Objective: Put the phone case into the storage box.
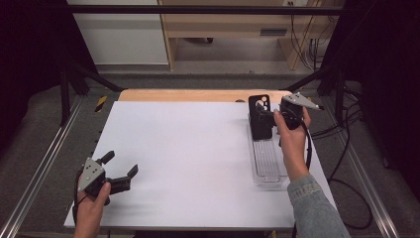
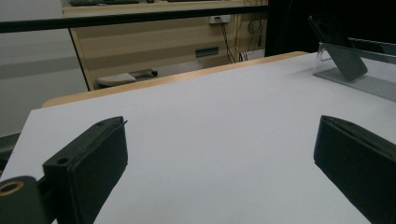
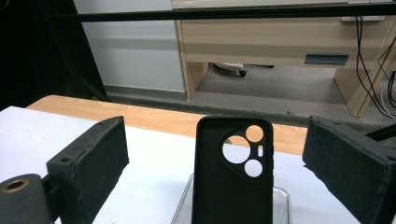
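Between spread jaws of right hand-held gripper | phone case upright, ungrasped | left hand-held gripper released

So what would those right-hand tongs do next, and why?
Probably ease forward a little and close on the black phone case. The right tongs are open, with the case standing upright between the jaws but not yet touched, propped in the clear stand. The left tongs rest open over bare table, far from it.
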`<state>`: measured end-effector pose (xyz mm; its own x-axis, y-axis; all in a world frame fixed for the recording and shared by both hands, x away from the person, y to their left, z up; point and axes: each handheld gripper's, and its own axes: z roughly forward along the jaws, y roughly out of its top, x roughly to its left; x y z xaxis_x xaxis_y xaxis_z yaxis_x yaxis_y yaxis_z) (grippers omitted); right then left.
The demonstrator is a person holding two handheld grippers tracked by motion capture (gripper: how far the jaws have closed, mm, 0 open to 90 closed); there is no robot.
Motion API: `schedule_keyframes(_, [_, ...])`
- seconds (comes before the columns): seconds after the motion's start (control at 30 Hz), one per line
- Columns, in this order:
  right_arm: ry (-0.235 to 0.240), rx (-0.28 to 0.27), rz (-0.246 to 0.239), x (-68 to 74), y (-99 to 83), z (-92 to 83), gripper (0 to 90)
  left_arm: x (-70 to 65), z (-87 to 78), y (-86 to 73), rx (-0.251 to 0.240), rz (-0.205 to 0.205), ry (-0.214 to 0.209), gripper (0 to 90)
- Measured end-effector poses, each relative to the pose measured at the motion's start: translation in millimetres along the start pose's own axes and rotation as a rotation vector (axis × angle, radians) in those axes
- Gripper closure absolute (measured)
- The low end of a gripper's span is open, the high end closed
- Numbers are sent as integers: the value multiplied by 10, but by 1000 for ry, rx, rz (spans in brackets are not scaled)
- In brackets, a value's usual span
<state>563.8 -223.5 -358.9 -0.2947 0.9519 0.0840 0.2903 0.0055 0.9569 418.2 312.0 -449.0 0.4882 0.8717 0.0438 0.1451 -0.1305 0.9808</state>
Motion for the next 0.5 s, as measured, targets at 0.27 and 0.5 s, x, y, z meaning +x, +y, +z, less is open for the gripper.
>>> schedule_keyframes(0.27, [4,-9,1,-18,19,-49,67,52,-28,-10,-6,-15,10,31])
schedule_keyframes(0.5, [8,-11,-3,-39,23,-90,66,53,-26,-9,-6,-13,10,31])
